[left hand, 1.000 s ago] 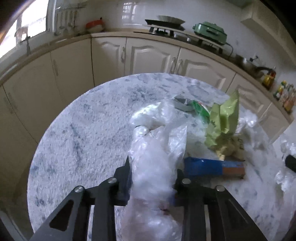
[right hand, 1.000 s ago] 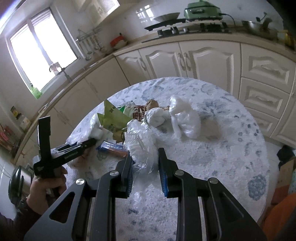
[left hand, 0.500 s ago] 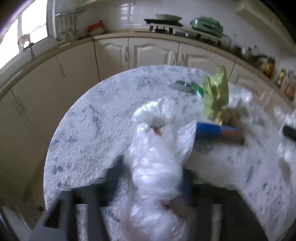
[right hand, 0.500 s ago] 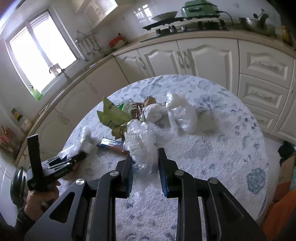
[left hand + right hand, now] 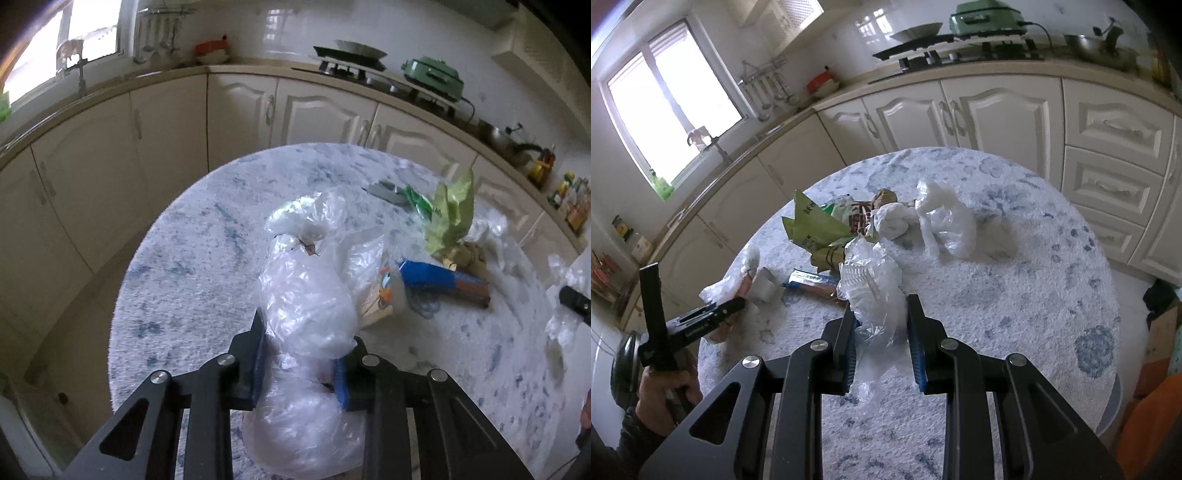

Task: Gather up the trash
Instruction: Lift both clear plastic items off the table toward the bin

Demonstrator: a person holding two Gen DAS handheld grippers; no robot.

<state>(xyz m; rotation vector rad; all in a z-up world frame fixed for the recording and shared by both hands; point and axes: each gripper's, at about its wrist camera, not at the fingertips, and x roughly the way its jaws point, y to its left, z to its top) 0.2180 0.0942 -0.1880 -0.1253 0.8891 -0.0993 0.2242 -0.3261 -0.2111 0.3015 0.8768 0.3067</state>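
Gripping a bulging clear plastic bag (image 5: 306,306), the left tool (image 5: 301,354) is closing: its blue-padded jaws are pressing on the bag's narrow waist, with one lump of bag bulging beyond the jaws and another hanging below them. The bag's twisted top is pointing toward the far side of the round counter (image 5: 192,258), which is covered in a white-and-blue speckled cloth.

The right tool (image 5: 882,332) is standing nearly closed, its jaws pinching a crumpled sheet of clear plastic wrap (image 5: 871,284). The wrap is rising beyond the jaw tips and trailing down between them toward the near edge.

The remaining trash is lying on the counter's cloth, far of both tools:
- A green paper bag (image 5: 812,229) is standing open and crumpled, left of centre in the right wrist view.
- A blue and brown wrapper (image 5: 443,282) is lying flat, just near of the green paper bag.
- A knotted white bag (image 5: 892,221) is lying just right of the green paper bag.
- A loose white plastic bag (image 5: 945,225) is lying just right of the knotted white bag.

In the right wrist view, a hand (image 5: 665,391) is holding the left tool's handle at the lower left, near the counter edge.
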